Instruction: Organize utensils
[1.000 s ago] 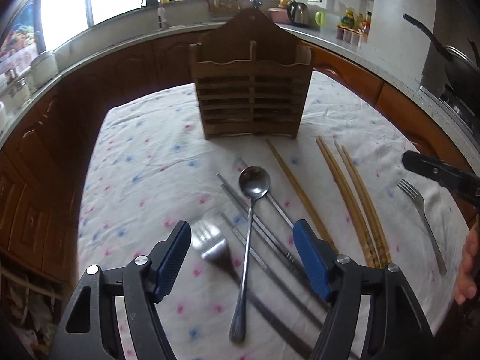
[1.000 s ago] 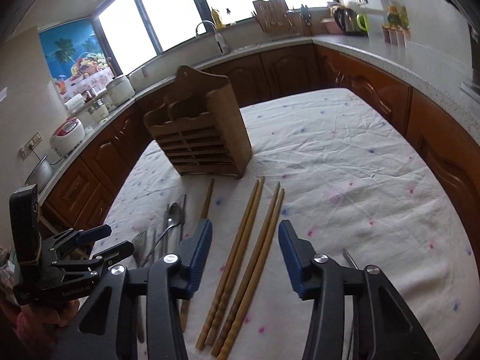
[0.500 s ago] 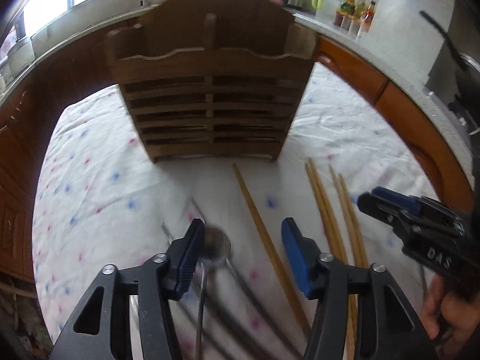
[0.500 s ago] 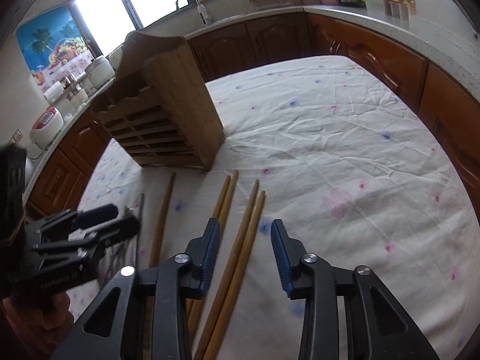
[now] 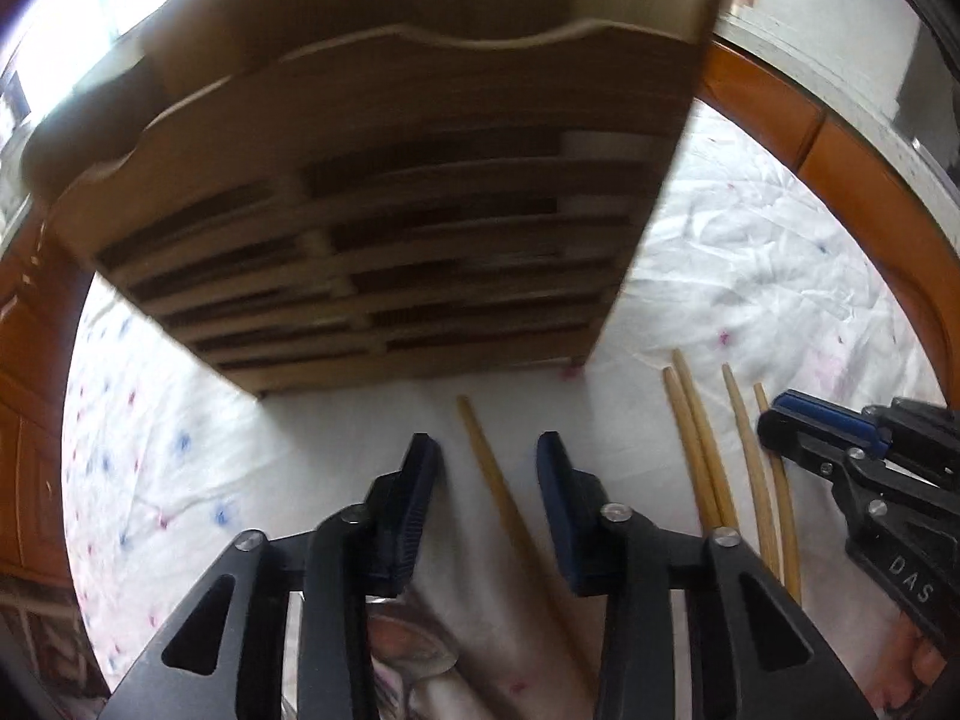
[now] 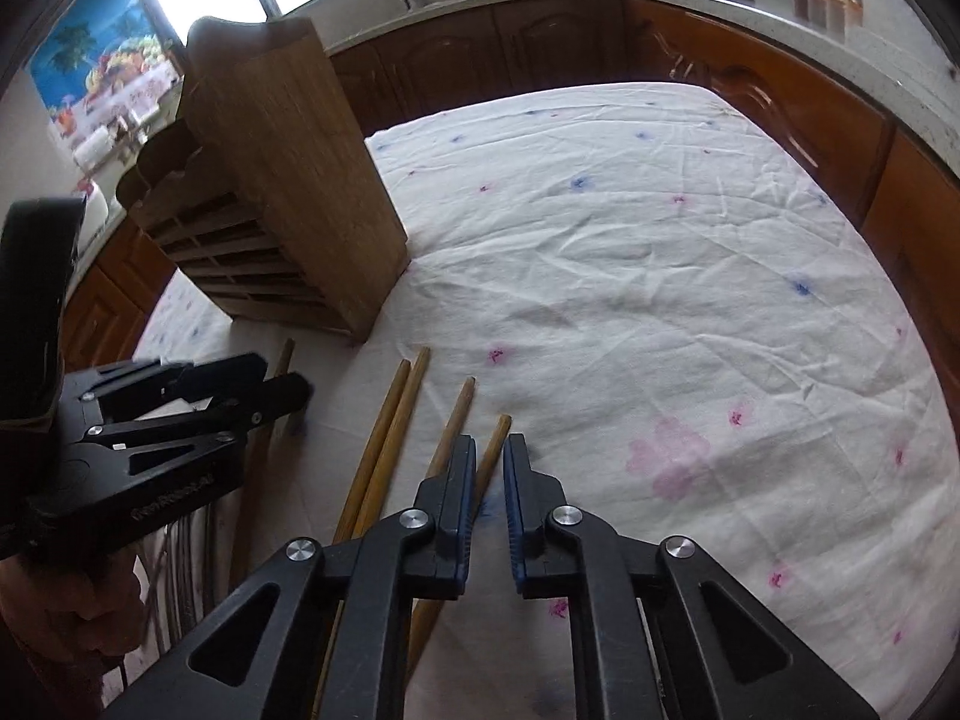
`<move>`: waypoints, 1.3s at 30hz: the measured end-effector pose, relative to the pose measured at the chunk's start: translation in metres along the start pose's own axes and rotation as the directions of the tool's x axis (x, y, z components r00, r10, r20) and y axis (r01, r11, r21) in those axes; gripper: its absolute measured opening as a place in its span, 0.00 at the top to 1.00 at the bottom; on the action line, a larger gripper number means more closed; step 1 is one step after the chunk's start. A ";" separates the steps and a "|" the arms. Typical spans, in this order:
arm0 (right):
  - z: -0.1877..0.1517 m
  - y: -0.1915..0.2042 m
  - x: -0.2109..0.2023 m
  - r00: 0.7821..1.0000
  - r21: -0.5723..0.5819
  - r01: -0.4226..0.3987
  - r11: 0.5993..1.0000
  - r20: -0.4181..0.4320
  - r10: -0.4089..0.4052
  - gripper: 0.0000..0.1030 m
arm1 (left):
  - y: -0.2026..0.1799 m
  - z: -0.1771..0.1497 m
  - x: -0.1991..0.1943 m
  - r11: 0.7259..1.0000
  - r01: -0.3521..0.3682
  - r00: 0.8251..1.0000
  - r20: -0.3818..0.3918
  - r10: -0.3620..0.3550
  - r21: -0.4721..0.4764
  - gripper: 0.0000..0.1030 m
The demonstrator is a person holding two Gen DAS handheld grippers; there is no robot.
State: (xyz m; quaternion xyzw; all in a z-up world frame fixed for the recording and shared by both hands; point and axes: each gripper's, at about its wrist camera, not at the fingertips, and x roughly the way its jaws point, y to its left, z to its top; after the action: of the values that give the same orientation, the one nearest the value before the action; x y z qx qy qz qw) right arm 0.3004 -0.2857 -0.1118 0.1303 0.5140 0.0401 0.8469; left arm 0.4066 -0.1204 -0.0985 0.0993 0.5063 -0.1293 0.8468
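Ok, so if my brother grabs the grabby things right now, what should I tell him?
Left gripper: open, low in front of the wooden holder, with a lone chopstick lying between its fingers.
Right gripper: nearly closed around the rightmost chopstick. It is unclear if it is pinching yet.
Beside that lie a pair of chopsticks and a single one. A shiny spoon lies under the left gripper.
Done: nothing shows sticking out of the holder.
Left: pick up every utensil and stand it in the holder.
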 end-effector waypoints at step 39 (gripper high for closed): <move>-0.002 0.042 -0.170 0.908 -0.079 -0.152 0.985 0.382 0.171 0.96 | 0.053 -0.115 -0.200 0.949 0.310 0.874 0.411 -0.261 -0.058 0.97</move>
State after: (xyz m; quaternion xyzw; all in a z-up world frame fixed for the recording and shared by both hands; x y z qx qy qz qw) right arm 0.2216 -0.2793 0.0445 0.1576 0.3225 0.0958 0.9284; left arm 0.2370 -0.0125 0.0261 -0.0568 0.3396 -0.2394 0.9078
